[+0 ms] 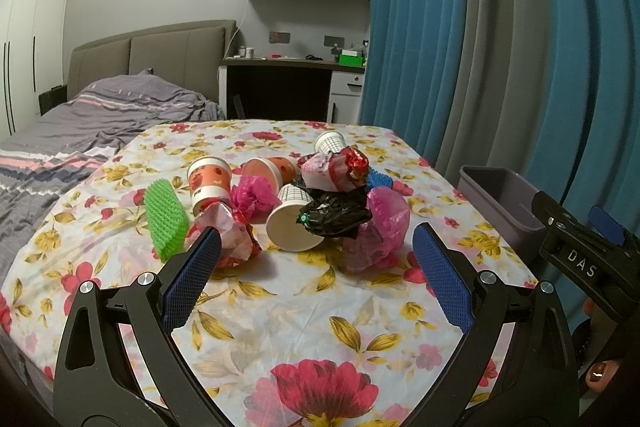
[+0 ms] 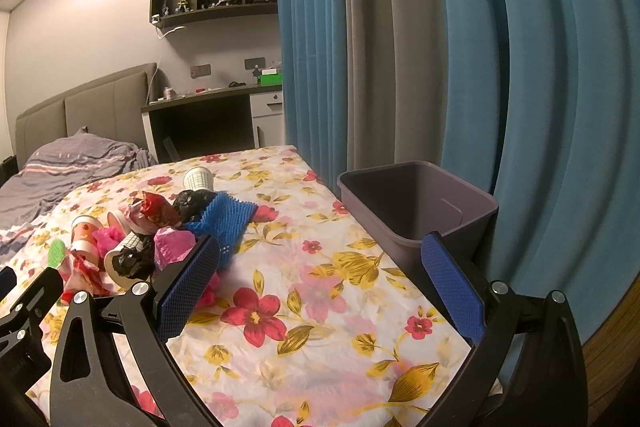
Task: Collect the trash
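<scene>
Floral cloth covers the table [image 1: 304, 311] under both of my grippers, in a bedroom with blue curtains [image 2: 540, 67] to the right. My left gripper [image 1: 316, 247] has its jaws spread wide with nothing between them, its blue pads [image 1: 192, 279] low over the cloth just short of the trash pile. My right gripper [image 2: 320, 259] is likewise wide apart and holds nothing, hovering over bare cloth.

Just ahead of the left jaws lies a white paper cup [image 1: 290, 225] on its side, a crumpled black bag [image 1: 334, 217] touching its mouth. Pink plastic [image 1: 386, 215] sits to its right, a green mesh piece [image 1: 165, 217] to the left, and an upright red-printed cup [image 1: 210, 185] behind. A blue mesh piece [image 2: 224, 221] lies at the pile's right edge. Beyond the table's right side stands a grey bin [image 2: 416, 205], beside the curtains.
</scene>
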The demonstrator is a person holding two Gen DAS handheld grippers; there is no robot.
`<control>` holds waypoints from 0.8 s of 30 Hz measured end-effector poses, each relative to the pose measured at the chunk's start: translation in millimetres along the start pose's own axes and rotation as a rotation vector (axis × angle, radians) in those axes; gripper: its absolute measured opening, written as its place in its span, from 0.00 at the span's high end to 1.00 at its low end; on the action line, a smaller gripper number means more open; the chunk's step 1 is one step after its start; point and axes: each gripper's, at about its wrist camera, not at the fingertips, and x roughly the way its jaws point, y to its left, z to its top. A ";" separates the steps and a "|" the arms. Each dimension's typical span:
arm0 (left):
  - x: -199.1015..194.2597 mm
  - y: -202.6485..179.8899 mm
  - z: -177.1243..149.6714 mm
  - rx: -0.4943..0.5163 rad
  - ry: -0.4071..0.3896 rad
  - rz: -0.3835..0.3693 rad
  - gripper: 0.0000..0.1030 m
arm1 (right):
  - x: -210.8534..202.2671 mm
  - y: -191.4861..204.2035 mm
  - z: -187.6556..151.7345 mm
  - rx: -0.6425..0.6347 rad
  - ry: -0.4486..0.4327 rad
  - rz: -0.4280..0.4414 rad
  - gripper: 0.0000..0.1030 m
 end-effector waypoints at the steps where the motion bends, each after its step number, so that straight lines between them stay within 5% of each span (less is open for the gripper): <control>1: -0.1 0.3 -0.1 0.001 0.000 0.002 0.08 | 0.1 0.1 -0.2 0.000 0.001 0.000 0.05; 24: -0.4 -1.4 -0.3 0.000 -0.001 0.000 0.08 | -0.2 -0.2 0.7 0.000 0.000 0.000 0.05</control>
